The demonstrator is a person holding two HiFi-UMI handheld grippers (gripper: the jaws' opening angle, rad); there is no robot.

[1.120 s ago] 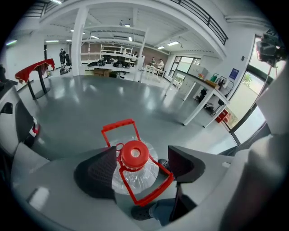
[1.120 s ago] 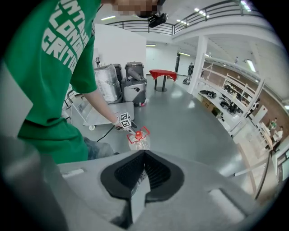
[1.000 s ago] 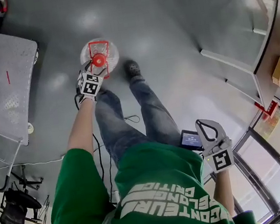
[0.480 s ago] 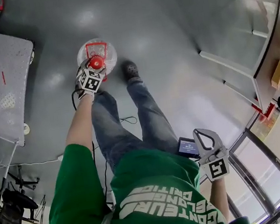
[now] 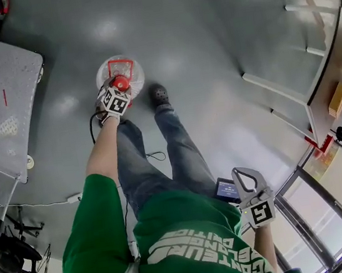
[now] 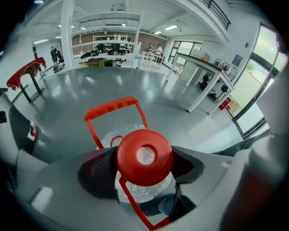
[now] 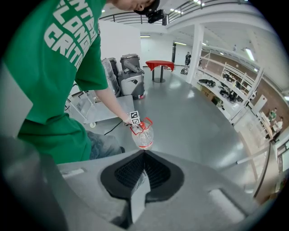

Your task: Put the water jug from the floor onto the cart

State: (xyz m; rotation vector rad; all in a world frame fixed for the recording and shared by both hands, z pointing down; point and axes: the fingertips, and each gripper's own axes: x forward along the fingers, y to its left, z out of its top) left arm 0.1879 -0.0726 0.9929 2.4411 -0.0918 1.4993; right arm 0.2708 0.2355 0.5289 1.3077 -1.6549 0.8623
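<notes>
We see the water jug (image 5: 125,70) standing upright on the grey floor (image 5: 211,64), not on the cart (image 5: 9,105), whose flat grey deck lies apart from it on the left of the head view. The jug is a round, clear plastic bottle with a ribbed shoulder that shows pale against the floor. Its red cap (image 6: 144,157) is wide and round, with a paler disc in the middle. A thin red handle (image 6: 113,104), squared like a frame, stands up from the neck on the far side of the cap. A second red strut runs down past the cap on the near side, and a small red ring sits beside the neck. We cannot tell whether there is water inside. A dark shoe (image 5: 158,93) is planted just beside the jug.

The left gripper (image 6: 143,166) points steeply down over the jug. Its jaws stand wide with the cap right between the two dark pads. They have just been closing in, but we do not see them clenched on it yet.

The right gripper (image 7: 144,158) hangs beside the green shirt (image 5: 192,243), well away from the jug, its jaws pressed together on nothing.
</notes>
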